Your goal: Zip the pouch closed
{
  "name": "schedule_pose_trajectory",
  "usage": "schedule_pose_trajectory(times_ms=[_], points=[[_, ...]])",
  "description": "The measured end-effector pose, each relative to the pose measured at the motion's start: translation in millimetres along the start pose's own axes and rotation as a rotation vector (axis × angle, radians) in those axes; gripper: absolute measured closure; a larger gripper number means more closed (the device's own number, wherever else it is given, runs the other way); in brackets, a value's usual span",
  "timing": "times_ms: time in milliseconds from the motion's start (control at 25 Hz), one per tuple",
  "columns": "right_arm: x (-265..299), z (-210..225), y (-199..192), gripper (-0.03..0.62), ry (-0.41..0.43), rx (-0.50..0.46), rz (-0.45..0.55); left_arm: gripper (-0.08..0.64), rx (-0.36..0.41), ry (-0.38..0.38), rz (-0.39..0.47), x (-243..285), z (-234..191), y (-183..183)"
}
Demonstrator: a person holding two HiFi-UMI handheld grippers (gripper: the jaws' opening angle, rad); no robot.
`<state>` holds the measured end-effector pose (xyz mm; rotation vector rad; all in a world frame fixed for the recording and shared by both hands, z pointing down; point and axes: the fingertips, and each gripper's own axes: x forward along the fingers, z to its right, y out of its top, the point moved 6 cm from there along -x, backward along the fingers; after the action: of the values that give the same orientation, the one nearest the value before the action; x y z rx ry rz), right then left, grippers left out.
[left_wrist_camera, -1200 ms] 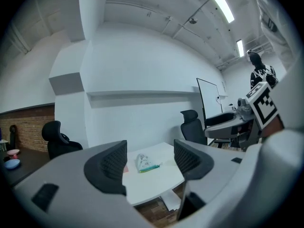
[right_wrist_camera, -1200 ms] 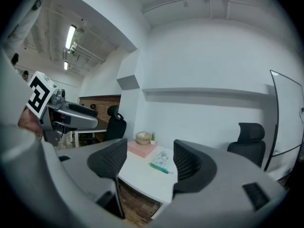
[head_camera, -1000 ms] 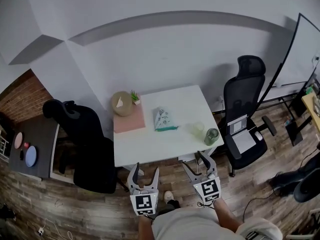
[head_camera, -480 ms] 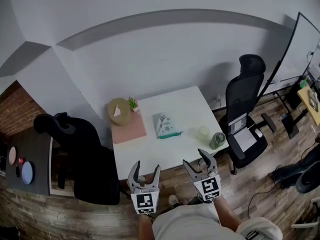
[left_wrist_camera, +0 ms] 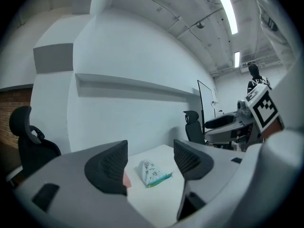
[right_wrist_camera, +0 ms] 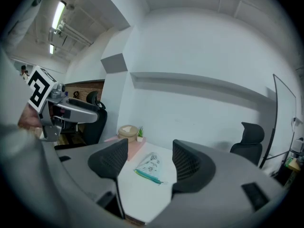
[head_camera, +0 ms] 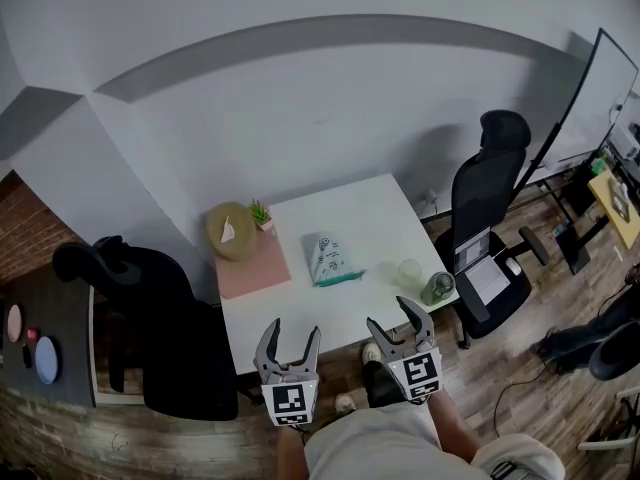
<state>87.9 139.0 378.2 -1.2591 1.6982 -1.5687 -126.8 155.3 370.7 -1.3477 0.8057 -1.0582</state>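
Lying flat near the middle of the white square bench [head_camera: 370, 213] is the small white printed pouch with a teal zip edge [head_camera: 328, 258], and that teal edge faces us. We cannot tell from here how far the zip is drawn. Just to its left, not touching it, sits a flat pink rectangular mat [head_camera: 250, 268]. A round tan box [head_camera: 228, 231] rests on the mat's far corner, with a little green potted plant [head_camera: 261, 212] beside it. To the pouch's right, near the bench's front corner, stand a pale clear cup [head_camera: 409, 271] and a dark green jar [head_camera: 437, 287], close together.

We hold both tools short of the bench's near edge, well apart from the pouch. The left gripper [head_camera: 290, 333] has its dark ribbed jaws spread, and in its own view the pouch [left_wrist_camera: 152, 173] shows far off in the gap between them. The right gripper [head_camera: 392, 318] has its jaws spread as well, and the pouch [right_wrist_camera: 151, 167] lies distant in its gap too. Neither pair touches anything.

A black mesh office chair [head_camera: 490, 228] stands at the bench's right side, with papers on its seat. Another black office chair [head_camera: 150, 298] stands at the left, on the wood-plank floor [head_camera: 540, 408]
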Motion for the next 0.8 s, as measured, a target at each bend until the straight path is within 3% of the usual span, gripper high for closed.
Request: schedule_pose_trajectory(times_ms=[320,800], points=[[39,22,1,0.299,0.021,0.003,-0.004,0.267,-0.004,0.017,-0.019,36,-12,-2],[125,83,2,0.301,0.124,0.009,-0.014,0.267,-0.005,0.101,-0.069,122,-26,4]])
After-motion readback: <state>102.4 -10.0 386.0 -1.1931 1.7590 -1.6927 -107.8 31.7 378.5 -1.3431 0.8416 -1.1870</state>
